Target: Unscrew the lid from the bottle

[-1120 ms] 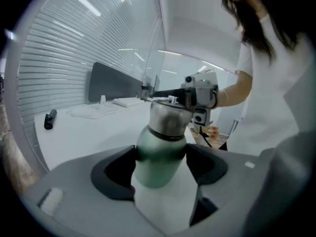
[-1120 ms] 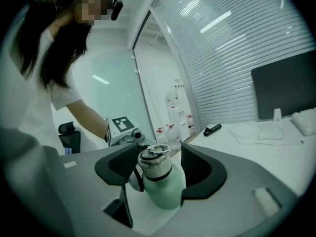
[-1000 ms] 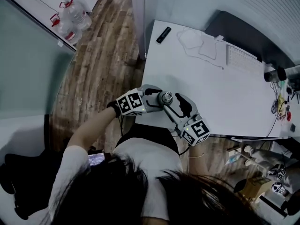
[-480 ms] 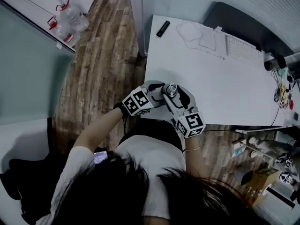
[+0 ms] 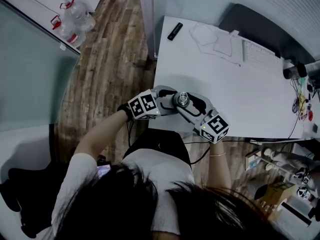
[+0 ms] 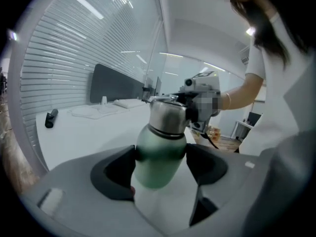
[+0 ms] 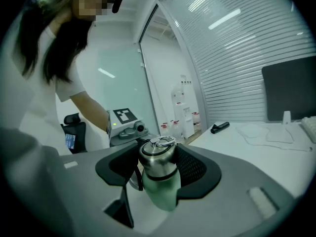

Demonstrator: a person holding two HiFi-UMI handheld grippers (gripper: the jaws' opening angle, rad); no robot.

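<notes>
We are pinching the green body of the bottle [image 6: 160, 147] with the left tongs [image 6: 160, 158], holding it at the near edge of the white tabletop [image 5: 240, 94]. We are clamping the right tongs [image 7: 158, 169] on its steel lid [image 7: 157, 158] (a ring handle is lying flat on top). A small black object [image 5: 174, 31] is lying near the far corner.

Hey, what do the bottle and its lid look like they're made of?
The lid looks like brushed stainless steel: silvery, with soft highlights and a ring on top. The bottle has a matte pale-green coat, likely paint over metal, though plastic cannot be ruled out.
</notes>
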